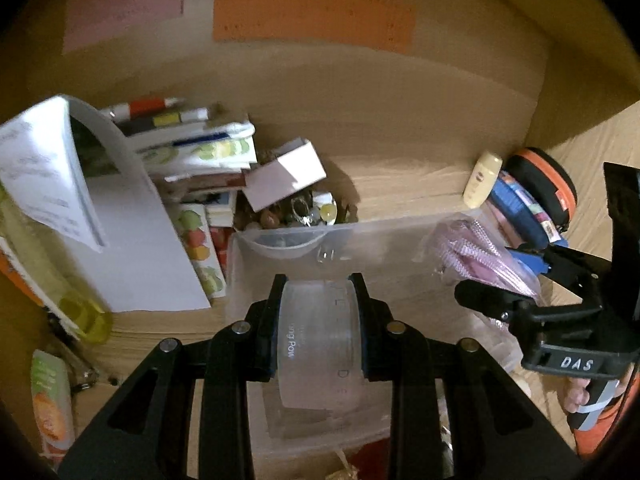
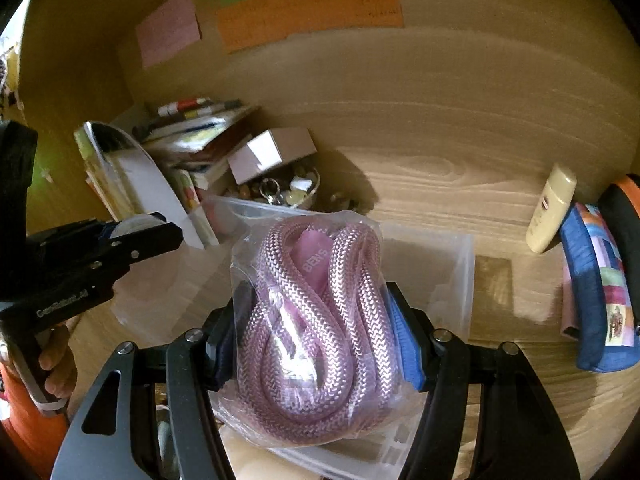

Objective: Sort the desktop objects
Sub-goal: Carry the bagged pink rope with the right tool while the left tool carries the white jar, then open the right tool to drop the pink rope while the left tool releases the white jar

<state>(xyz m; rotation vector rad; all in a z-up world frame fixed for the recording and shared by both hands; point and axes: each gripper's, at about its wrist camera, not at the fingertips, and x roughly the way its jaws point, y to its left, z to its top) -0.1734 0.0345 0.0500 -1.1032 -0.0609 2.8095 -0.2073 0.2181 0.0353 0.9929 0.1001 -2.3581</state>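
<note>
My left gripper is shut on a round clear plastic jar and holds it over a clear plastic storage bin. My right gripper is shut on a clear bag of coiled pink braided rope, held above the same bin. In the left wrist view the right gripper and its bag hang at the bin's right end. In the right wrist view the left gripper with the jar is at the bin's left.
A pile of books and papers, a small white box and a bowl of trinkets stand behind the bin. A cream bottle, a blue patchwork pouch and an orange-black case lie to the right. A yellow bottle lies at left.
</note>
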